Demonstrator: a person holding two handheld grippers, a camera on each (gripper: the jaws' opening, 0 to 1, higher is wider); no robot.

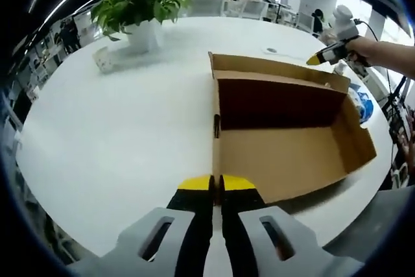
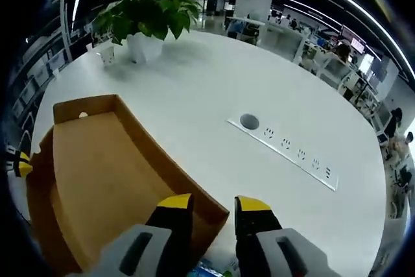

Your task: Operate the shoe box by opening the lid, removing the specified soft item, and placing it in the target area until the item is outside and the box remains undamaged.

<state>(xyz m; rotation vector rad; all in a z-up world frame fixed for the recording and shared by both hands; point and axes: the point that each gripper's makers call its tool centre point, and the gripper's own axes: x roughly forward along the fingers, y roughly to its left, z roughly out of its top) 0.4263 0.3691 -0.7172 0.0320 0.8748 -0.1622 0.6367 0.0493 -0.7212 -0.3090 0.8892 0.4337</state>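
An open cardboard shoe box point(image 1: 285, 141) is seen lying on the white table point(image 1: 117, 134). The left gripper point(image 1: 216, 183), jaws together, is held at its near wall; the right gripper point(image 2: 213, 204), jaws apart, is held above its rim.

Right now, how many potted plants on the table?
1. The plant stands at the table's far side, beyond the box, seen in both views. None hidden that I can tell.

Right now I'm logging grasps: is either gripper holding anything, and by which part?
Nothing is held. The left gripper is shut with nothing between its jaws, near the shoe box; the right gripper is open beside its wall.
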